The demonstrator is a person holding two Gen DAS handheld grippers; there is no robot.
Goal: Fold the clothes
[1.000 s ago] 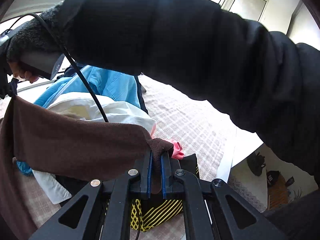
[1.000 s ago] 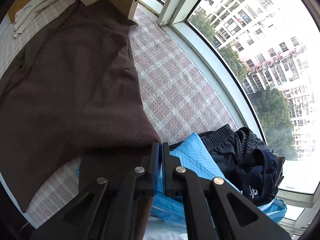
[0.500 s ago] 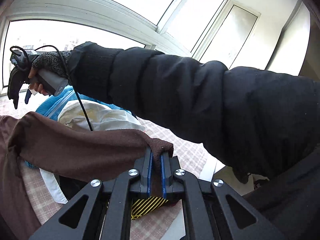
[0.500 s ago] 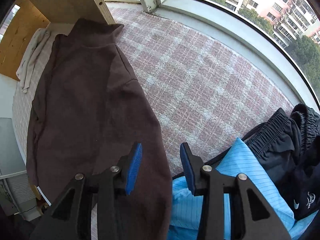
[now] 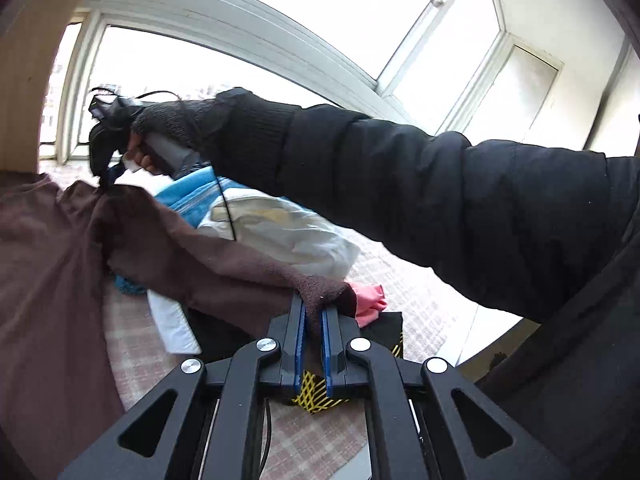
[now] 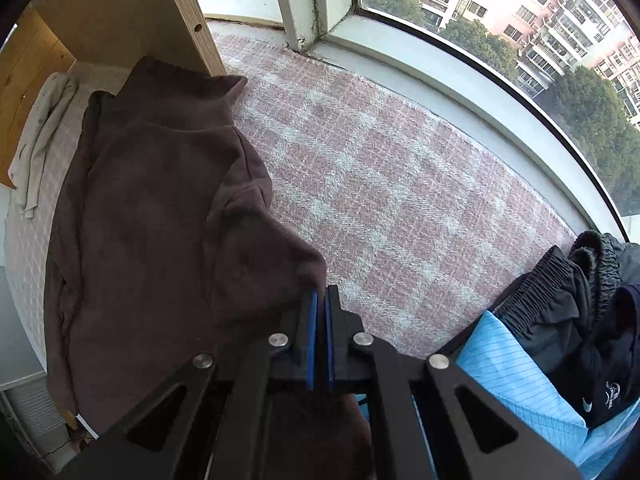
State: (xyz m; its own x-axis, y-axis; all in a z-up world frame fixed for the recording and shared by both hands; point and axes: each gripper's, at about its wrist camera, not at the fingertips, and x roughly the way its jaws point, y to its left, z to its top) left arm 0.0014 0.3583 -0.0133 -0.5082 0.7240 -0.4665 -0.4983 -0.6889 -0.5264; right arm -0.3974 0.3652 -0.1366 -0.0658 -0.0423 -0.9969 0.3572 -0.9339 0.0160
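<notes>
Brown sweater (image 6: 160, 240) edge pinched betw. both tools, left (image 5: 313, 312) & right (image 6: 321, 300).

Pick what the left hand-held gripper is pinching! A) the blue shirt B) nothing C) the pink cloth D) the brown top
D: the left hand-held gripper is shut on a cuff-like end of the brown top, while the pink cloth lies loose behind it.

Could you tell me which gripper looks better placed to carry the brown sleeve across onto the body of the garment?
Left, probably. The left gripper is clamped on the cuff of the brown garment, the free end. The right gripper pinches its edge nearer the body.
</notes>
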